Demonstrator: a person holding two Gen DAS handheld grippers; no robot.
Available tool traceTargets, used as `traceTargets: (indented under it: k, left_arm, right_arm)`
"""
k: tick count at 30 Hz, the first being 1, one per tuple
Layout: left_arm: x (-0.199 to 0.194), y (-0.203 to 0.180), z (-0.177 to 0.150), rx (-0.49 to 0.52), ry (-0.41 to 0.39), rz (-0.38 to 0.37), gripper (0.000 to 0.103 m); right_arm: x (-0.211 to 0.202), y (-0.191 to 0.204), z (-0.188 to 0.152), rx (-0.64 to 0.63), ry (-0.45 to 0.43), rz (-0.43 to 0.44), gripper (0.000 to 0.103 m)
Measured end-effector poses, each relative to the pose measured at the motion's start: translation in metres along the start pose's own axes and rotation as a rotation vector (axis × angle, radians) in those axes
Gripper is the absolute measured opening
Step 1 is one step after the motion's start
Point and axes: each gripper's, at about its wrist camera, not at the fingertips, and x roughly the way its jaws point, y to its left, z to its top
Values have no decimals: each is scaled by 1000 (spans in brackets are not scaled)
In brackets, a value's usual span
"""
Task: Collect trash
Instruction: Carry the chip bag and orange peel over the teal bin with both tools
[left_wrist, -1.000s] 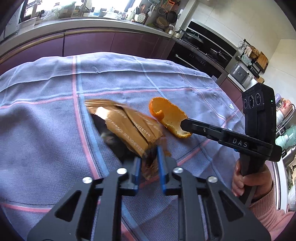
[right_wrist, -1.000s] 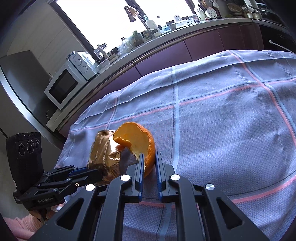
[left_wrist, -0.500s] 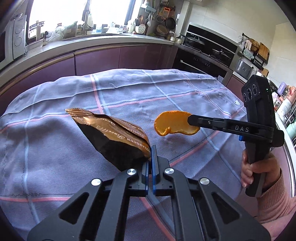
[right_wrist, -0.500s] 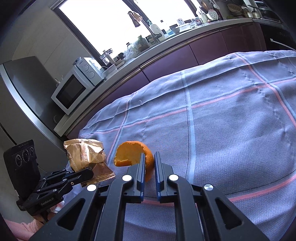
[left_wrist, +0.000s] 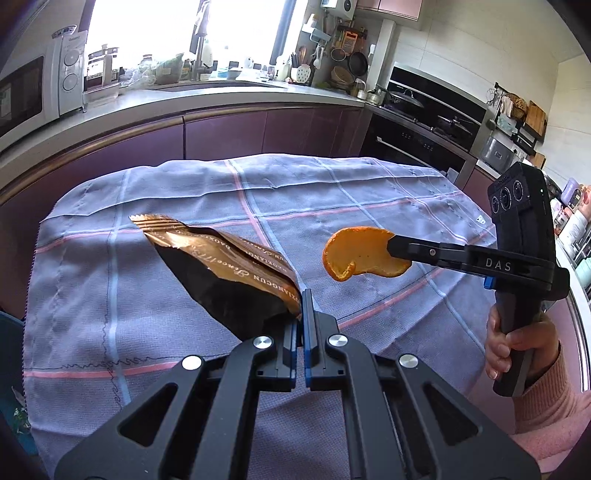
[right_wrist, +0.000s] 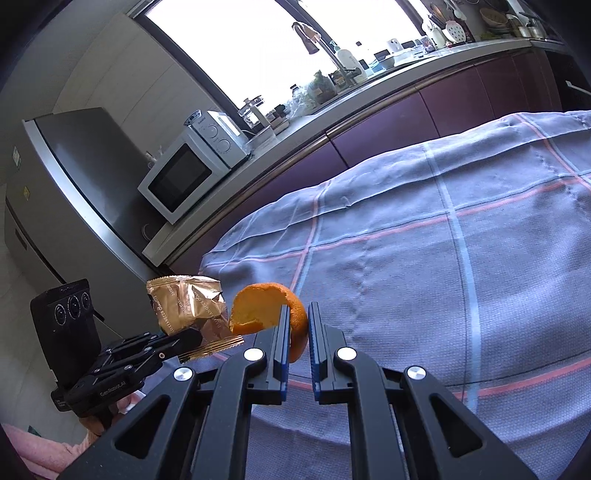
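Daylight floods a kitchen window (right_wrist: 280, 48) above purple cabinets (left_wrist: 221, 136), a white microwave (right_wrist: 184, 173) and a checked tablecloth (left_wrist: 295, 192).

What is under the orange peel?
Only the checked cloth lies below the orange peel. The peel hangs in the air, pinched by the right gripper, touching nothing else. The cloth covers the table, so what the table looks like cannot be seen.

Snack wrapper (left_wrist: 225, 273) and orange peel (left_wrist: 364, 251), on the cloth (left_wrist: 184, 192) 1.0 s ago, now hang clear above it. Left gripper (left_wrist: 302, 306) and right gripper (right_wrist: 296, 325) are raised higher.
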Motion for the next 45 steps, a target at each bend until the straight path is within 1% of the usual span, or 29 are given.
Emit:
traceTargets:
  k: [14,23,34,45]
  left_arm:
    - [-47,32,-13,-36,-52,59,3]
    - [-79,57,-23,-69,-80,112,3]
    - [-109,75,-37,-98,-99,170,3]
    - [-129,93,-43,-118,-109,222,3]
  right_arm:
    - [22,42,-3,-53,26,62,8]
    - [40,69,-5,-87,57,107,8]
    - [62,101,-7,-125,92,158,8]
    - [82,124,-10,-152,122,198,8]
